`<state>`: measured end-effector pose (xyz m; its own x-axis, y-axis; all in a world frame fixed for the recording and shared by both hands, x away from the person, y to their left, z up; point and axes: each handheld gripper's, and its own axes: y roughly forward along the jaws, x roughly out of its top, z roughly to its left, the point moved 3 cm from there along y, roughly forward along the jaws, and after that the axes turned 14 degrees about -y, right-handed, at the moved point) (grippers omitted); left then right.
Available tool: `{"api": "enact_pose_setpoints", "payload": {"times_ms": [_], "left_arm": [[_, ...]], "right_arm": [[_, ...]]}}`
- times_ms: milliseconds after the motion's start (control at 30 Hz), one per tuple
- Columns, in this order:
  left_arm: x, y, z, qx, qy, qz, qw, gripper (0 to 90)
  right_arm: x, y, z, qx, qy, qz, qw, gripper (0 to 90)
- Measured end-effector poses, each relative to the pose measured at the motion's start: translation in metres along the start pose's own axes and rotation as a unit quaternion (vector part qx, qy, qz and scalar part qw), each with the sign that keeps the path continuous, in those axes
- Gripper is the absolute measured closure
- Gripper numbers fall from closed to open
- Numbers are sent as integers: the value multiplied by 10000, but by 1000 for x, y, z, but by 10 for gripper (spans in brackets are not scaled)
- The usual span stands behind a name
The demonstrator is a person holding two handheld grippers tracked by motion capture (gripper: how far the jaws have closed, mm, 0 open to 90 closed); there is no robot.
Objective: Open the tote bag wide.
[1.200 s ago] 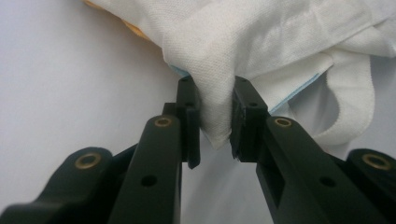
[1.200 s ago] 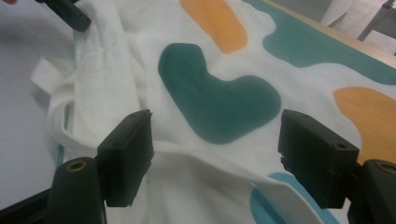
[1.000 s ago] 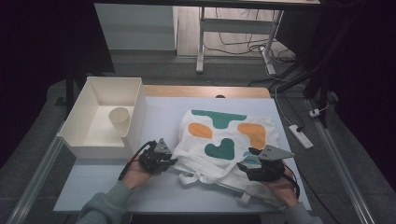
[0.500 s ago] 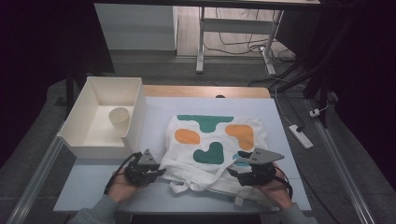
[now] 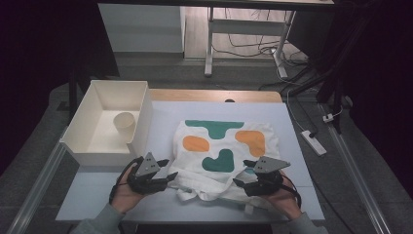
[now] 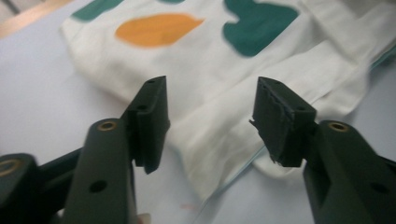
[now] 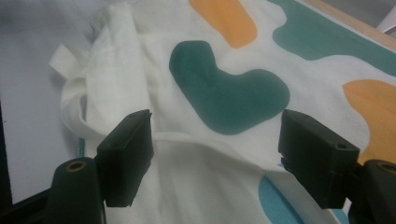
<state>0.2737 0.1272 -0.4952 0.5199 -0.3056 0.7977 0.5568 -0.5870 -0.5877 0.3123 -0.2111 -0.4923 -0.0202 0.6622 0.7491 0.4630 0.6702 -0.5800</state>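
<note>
At the near edge of the table [image 5: 292,117], at about 6 o'clock from its middle, a white cloth bag [image 5: 224,151] printed with green and orange blobs lies mostly flat, its far part smooth and its near end bunched into folds and loose straps. The left gripper [image 5: 165,170] sits at the bag's 8 o'clock corner with its jaws spread wide and nothing between them; in the left gripper view the bag's [image 6: 224,107] near edge lies just ahead of the open jaws, not yet pinched. The right gripper [image 5: 241,175] rests at the bag's 5 o'clock, jaws likewise apart and empty, hovering over a crumpled fold and strap [image 7: 70,56] of the bag [image 7: 219,93]. A white bin [image 5: 78,146] with a paper cup [image 5: 124,126] in it stands at 10 o'clock, well apart from the work. I judge the job, folding or tidying the bag, to be at an early stage: the bag is spread out, but no clean fold is made, and the near end is untidy. Whether the jaws touch the cloth is hard to tell. What is left is to grip the near corners and carry them over.
</note>
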Motion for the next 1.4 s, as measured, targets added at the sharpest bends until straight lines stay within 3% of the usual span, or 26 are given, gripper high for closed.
{"api": "enact_pose_setpoints", "payload": {"times_ms": [167,367,467,700,1067,1400], "left_arm": [[12,20,-10,-216,185,215,9994,396],[26,44,-12,-513,104,519,9973,355],[34,53,-11,-619,46,565,9965,346],[37,64,-14,-660,151,678,9954,340],[32,63,-8,-668,80,743,9950,343],[30,64,-8,-697,59,772,9946,348]], "right_arm": [[6,2,6,139,-104,11,9998,263],[15,9,20,526,-276,102,9982,270],[15,14,28,658,-426,301,9965,277],[17,12,45,917,-571,467,9930,335],[2,1,45,608,-632,946,9916,415],[-6,9,51,684,-965,1331,9840,437]]}}
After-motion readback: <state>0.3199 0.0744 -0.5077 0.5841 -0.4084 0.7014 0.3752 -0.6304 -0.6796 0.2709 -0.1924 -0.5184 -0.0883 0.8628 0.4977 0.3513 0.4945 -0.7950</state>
